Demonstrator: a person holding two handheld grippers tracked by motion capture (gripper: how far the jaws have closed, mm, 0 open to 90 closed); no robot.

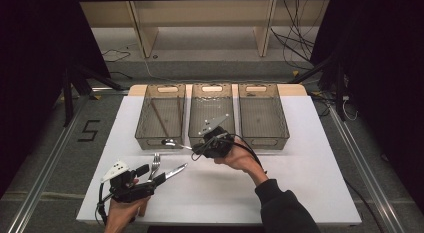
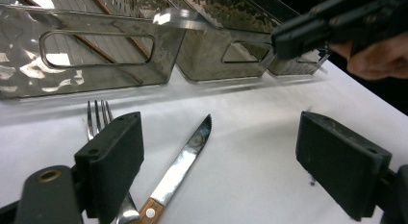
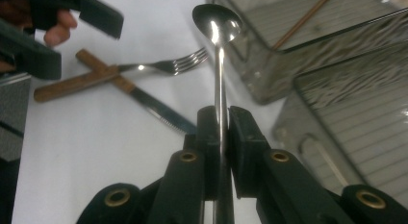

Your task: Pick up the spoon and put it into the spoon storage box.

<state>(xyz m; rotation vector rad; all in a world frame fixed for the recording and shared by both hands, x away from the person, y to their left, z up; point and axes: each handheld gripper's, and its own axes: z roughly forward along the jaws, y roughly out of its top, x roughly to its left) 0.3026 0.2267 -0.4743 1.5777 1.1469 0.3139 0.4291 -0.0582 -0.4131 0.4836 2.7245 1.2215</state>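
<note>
Left gripper (image 1: 150, 177) sits nearest, jaws spread wide w/ nothing between, just beside the knife (image 1: 175, 171) & fork (image 1: 155, 165) on the table (image 1: 300, 183). Right gripper (image 1: 196, 149), beyond the knife, has jaws clamped on a spoon (image 1: 172, 143), bowl raised near the front wall of the left bin (image 1: 161, 118).

A shiny silver spoon (image 3: 217, 27), smoky grey ribbed bins (image 1: 161, 115), brown-handled knife (image 2: 179, 168), all on a white tabletop (image 1: 220, 188).

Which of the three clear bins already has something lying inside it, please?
The left bin: a thin brown stick lies inside. The middle bin and right bin look empty.
</note>
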